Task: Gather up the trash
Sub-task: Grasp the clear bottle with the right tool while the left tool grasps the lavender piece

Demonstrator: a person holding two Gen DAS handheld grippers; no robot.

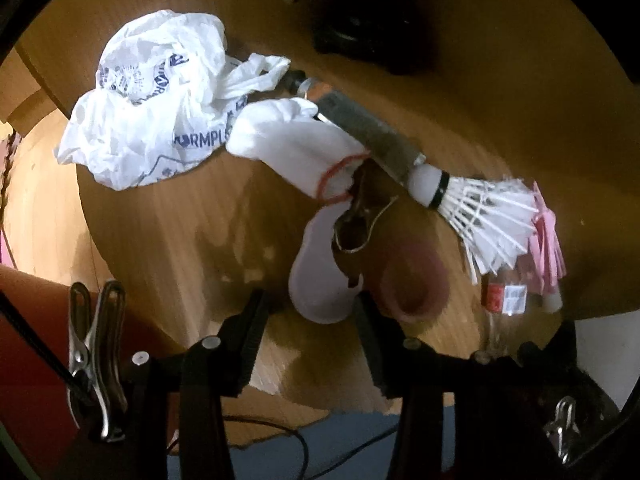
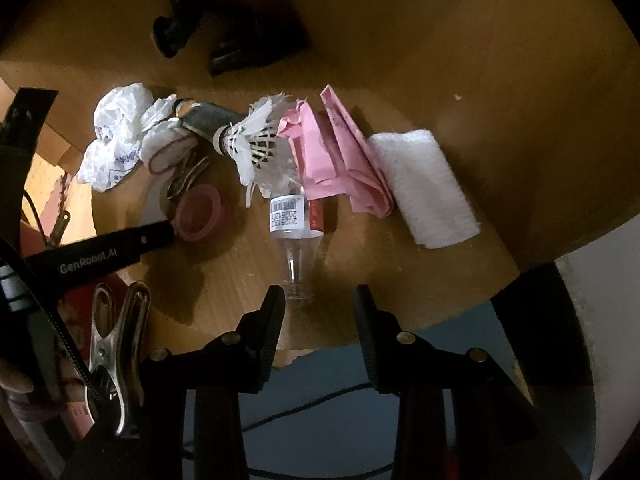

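From the left wrist, the left gripper (image 1: pixel 310 312) hangs over a wooden table (image 1: pixel 160 232), its jaws parted with a white sock-like piece (image 1: pixel 316 280) lying between the tips; the pads do not look pressed on it, so I read it as released, though the near end is blurred. A pair of sunglasses (image 1: pixel 360 224) lies across that white piece, and a pink roll of tape (image 1: pixel 416 280) sits just beside the right finger. If the jaws close here they could catch the glasses frame or nudge the tape, dragging both along. Farther off lie a crumpled plastic bag (image 1: pixel 152 100) and a shuttlecock (image 1: pixel 480 216), its feathers touching some pink paper (image 1: pixel 546 240).

From the right wrist, the right gripper (image 2: pixel 320 304) is parted too, nothing clamped. The neck of a clear plastic bottle (image 2: pixel 298 240) points toward the gap, nearer the left finger than the middle. That is the risk: a smooth, round, empty bottle taken off-centre is likely to roll or squirt out, perhaps over the table edge just below. Its far end is tucked under the shuttlecock and pink paper, so lifting it may scatter them. A white folded cloth (image 2: pixel 424 188) lies beside the paper, clear of the bottle. The other gripper's arm reaches in at left, close enough that the two could bump.
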